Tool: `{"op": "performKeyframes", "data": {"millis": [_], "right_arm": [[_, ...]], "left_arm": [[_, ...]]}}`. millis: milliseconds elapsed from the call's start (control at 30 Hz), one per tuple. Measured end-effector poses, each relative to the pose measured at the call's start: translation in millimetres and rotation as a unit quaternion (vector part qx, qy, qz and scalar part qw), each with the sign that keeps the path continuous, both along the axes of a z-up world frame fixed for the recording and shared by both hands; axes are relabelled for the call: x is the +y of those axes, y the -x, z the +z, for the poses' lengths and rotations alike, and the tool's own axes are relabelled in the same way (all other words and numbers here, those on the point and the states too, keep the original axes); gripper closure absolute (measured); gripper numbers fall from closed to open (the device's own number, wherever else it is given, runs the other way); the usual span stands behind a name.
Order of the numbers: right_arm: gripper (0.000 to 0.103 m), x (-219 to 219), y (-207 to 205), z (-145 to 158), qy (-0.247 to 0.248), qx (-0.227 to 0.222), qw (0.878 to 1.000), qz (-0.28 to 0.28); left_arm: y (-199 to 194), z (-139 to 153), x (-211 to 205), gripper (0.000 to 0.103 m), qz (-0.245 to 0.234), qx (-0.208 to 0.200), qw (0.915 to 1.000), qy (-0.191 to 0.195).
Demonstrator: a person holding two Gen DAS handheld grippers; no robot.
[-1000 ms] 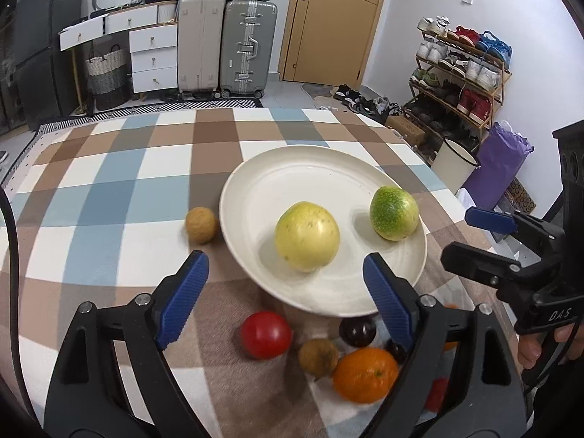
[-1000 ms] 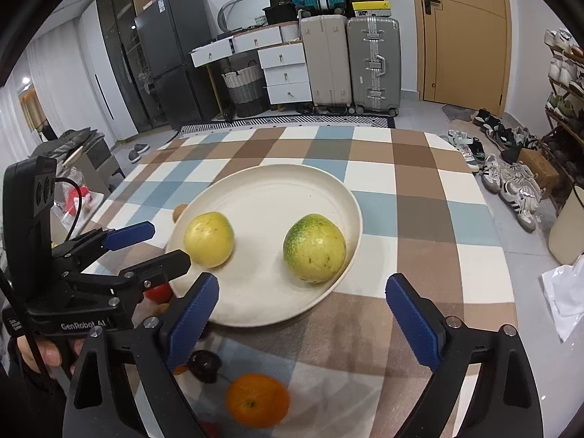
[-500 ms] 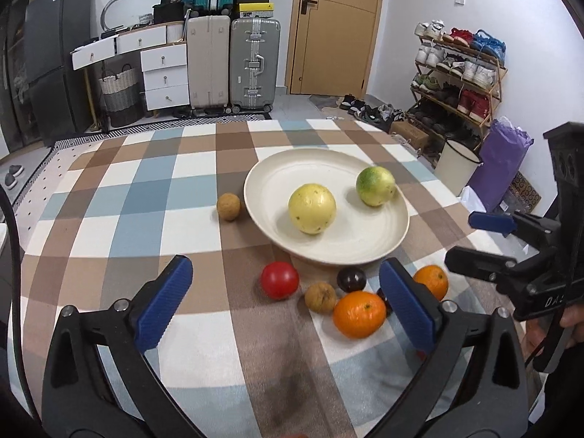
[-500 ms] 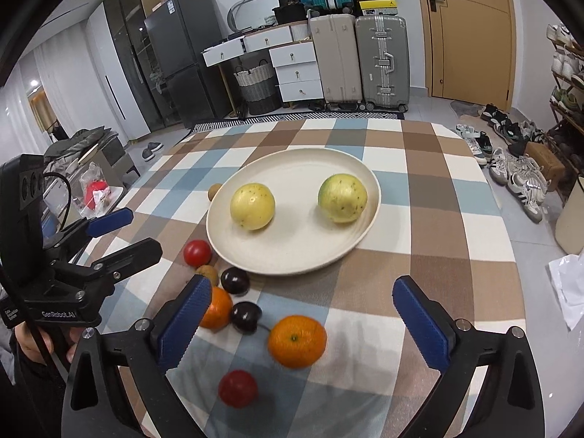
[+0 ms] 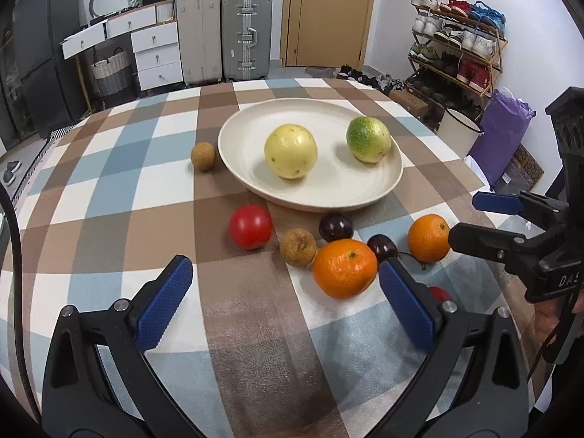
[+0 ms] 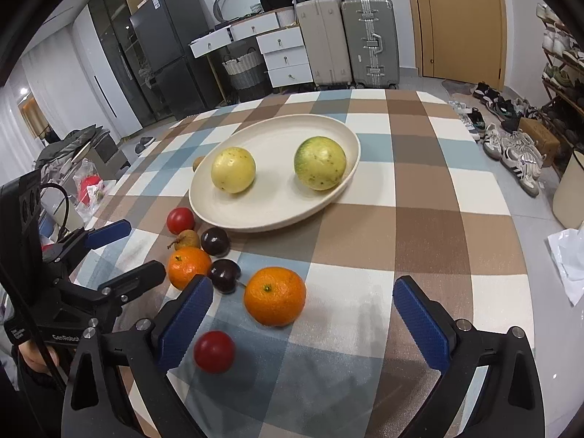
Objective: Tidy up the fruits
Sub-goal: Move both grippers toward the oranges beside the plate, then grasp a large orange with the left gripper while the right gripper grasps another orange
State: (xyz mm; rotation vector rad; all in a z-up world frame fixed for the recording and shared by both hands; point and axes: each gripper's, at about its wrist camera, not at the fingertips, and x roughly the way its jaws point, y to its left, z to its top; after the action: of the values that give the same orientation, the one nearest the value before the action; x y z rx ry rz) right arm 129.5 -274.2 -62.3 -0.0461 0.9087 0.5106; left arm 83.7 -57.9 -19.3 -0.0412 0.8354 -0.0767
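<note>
A cream plate (image 5: 255, 135) (image 6: 277, 197) holds a yellow fruit (image 5: 291, 151) (image 6: 233, 169) and a green fruit (image 5: 368, 139) (image 6: 320, 163). In front of it lie a red fruit (image 5: 250, 231) (image 6: 180, 220), a brown longan (image 5: 298, 246) (image 6: 187, 239), two dark plums (image 5: 336, 227) (image 6: 215, 241), two oranges (image 5: 344, 268) (image 6: 274, 296) and a second red fruit (image 6: 214, 351). Another longan (image 5: 203, 156) lies left of the plate. My left gripper (image 5: 284, 310) is open and empty, near the loose fruit. My right gripper (image 6: 303, 325) is open and empty, above the nearer orange.
The table has a checked cloth (image 5: 109, 189) with its edge close on the right (image 6: 503, 241). Suitcases (image 5: 248, 36), drawers and a door stand behind. A shoe rack (image 5: 456, 43) and a purple bag (image 5: 503, 138) are off the right side.
Both grippers have pulled back from the plate toward me. The loose fruit in front of the plate has come into full view. Both stay open and empty.
</note>
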Motion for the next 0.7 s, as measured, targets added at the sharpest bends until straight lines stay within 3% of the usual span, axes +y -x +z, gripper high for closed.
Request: {"op": "performKeyframes", "data": {"millis": [233,367,467,700], "right_arm": [[0.003,3.6,1.0,-9.6,0.002,0.01,1.0,0.015],[0.011,6.1,0.2,-14.4,0.0,0.018,1.0,0.022],[0.019,9.5,0.4,-17.9,0.002,0.023,0.999,0.031],[0.025,12.7,-0.2,-19.5,-0.001,0.024,0.999,0.044]], "left_arm": [[-6.1,-12.3,-8.4,0.001,-0.01,0.017,0.9998,0.004],[-8.0,-15.0,-10.7,0.002,-0.013,0.022,0.9996,0.014],[-10.9,-18.3,-10.3,0.007,-0.012,0.029,0.9991,0.029],[-13.6,-21.5,-10.9,0.021,-0.018,0.037,0.9984,0.038]]}}
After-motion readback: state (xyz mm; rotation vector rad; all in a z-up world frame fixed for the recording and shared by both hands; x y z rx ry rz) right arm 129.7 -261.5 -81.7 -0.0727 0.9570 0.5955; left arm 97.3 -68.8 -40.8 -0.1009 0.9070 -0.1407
